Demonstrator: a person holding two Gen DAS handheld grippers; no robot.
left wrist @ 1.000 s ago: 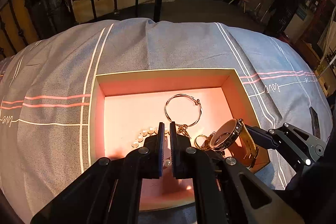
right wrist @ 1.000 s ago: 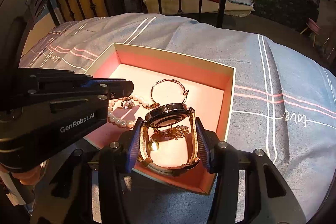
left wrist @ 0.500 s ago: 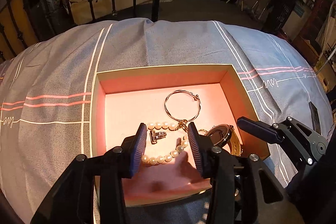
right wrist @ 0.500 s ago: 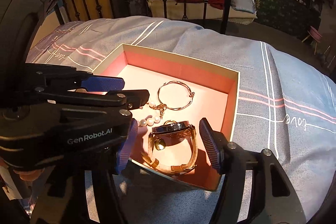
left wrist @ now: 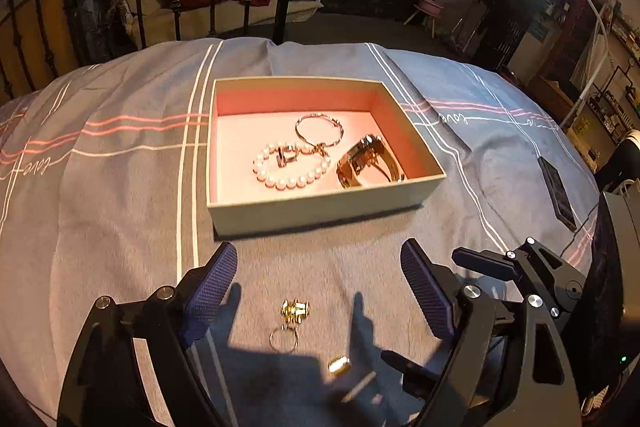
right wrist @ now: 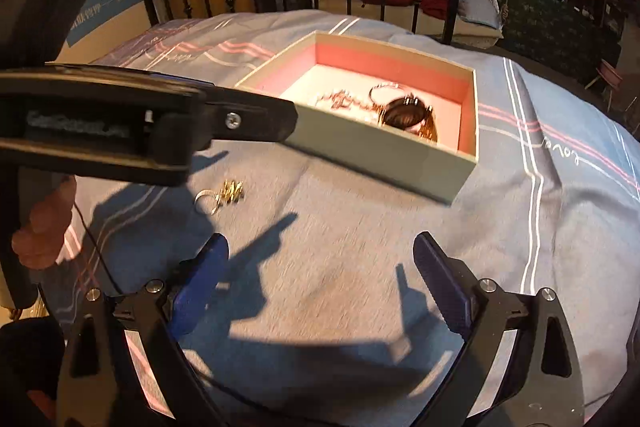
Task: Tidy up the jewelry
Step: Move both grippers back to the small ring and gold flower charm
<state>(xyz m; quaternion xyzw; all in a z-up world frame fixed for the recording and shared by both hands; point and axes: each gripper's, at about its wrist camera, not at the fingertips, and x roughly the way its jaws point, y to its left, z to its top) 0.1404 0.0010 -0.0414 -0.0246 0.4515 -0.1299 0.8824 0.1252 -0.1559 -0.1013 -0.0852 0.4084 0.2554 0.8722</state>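
both grippers, left (left wrist: 318, 291) and right (right wrist: 320, 279), just let go and backed off spread wide and empty; pearl bracelet (left wrist: 290, 167) and watch (left wrist: 366, 163) now sit in the box (left wrist: 320, 211); gold ring (left wrist: 285, 339) likely next

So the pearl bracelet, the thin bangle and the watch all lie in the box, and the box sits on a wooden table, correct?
Not quite: the box sits on a grey striped bedspread, as the left wrist view shows. Pearl bracelet, bangle and watch do lie inside.
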